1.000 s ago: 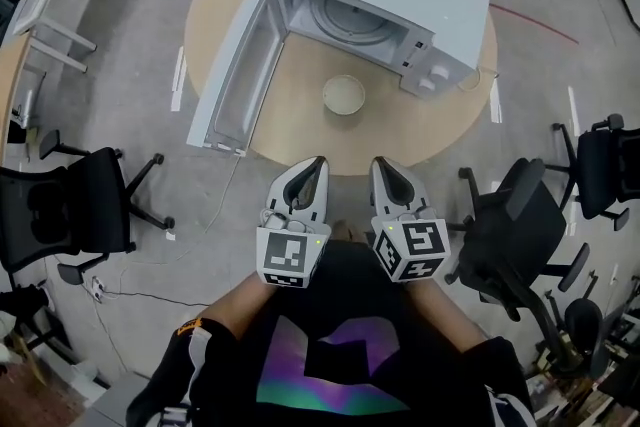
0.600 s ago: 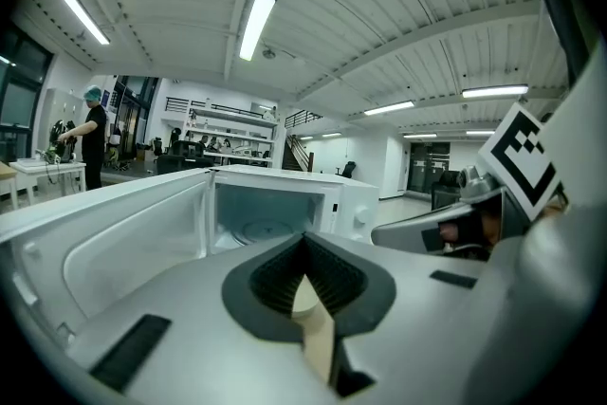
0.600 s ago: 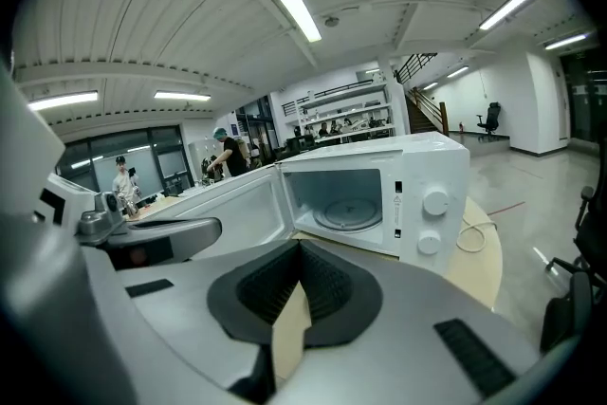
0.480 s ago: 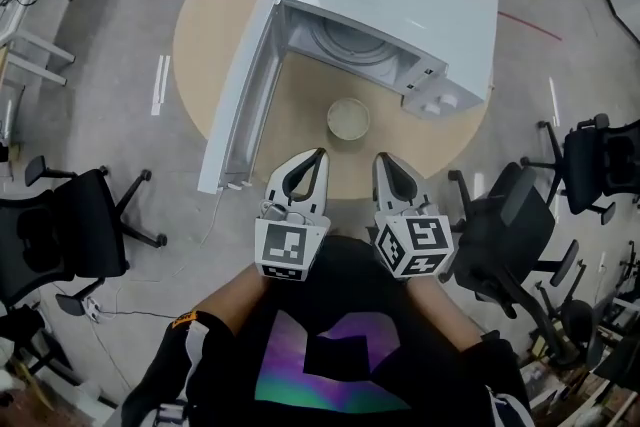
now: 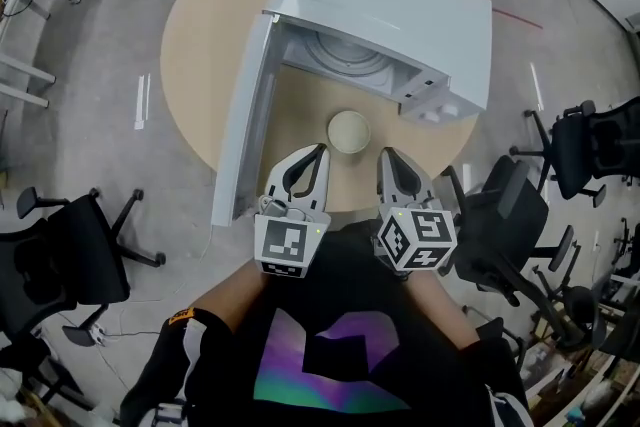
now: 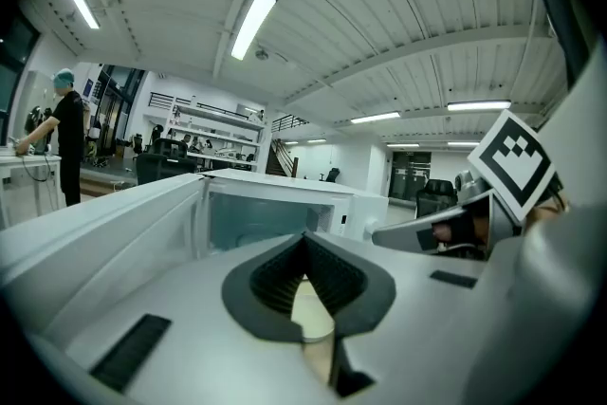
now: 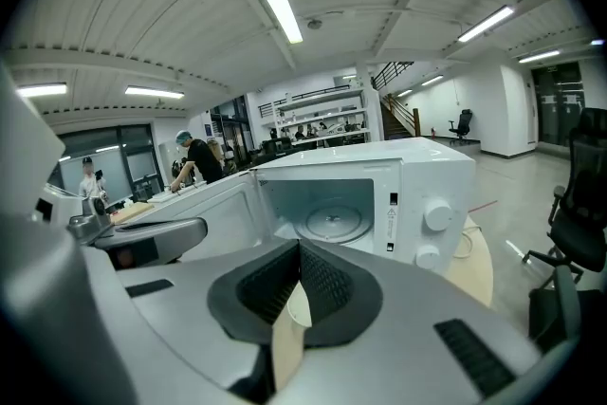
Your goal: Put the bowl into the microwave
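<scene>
The person holds both forearms drawn in close to the body, with the two tools side by side and level, pointing forward over the near edge of the round light-wood bench. The left tongs are closed, tips meeting with nothing between them, and the right tongs are closed and empty likewise. The tips of the two sit a little apart from each other. The small round cream-coloured bowl stands upright on the bench near that near edge, just ahead of the two tips and roughly between their lines, touching neither. It looks shallow, plain and pale inside, with nothing visible in it. Just beyond the bowl sits the boxy white microwave, set at an angle on the bench. Its white door is swung wide open toward the left edge, and its round glass turntable shows inside the open cavity.
</scene>
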A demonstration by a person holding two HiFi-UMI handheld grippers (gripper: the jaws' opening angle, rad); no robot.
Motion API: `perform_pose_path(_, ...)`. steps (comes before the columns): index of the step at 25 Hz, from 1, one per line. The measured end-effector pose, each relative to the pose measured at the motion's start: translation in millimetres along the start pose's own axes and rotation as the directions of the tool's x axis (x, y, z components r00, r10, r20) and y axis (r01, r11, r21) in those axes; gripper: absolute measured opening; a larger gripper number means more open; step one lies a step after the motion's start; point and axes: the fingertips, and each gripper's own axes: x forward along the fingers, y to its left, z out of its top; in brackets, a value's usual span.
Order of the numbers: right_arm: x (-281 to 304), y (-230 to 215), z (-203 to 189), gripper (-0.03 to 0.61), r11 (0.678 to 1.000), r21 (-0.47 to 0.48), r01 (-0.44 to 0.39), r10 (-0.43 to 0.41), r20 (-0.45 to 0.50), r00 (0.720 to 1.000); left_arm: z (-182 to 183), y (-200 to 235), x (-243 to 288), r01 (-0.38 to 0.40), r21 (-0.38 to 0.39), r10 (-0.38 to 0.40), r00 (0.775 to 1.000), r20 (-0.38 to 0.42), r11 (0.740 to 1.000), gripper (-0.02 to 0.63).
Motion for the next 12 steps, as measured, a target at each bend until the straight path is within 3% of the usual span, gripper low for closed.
perform_pose_path(12, 26.4, -23.9, -10.2, 0.015, 0.999, 0.028, 0.036, -0.034, -0.062, 0.997, -11.1, 10.0, 25.3, -0.003, -0.022, 0.002, 0.999, -0.034, 1.0, 0.046)
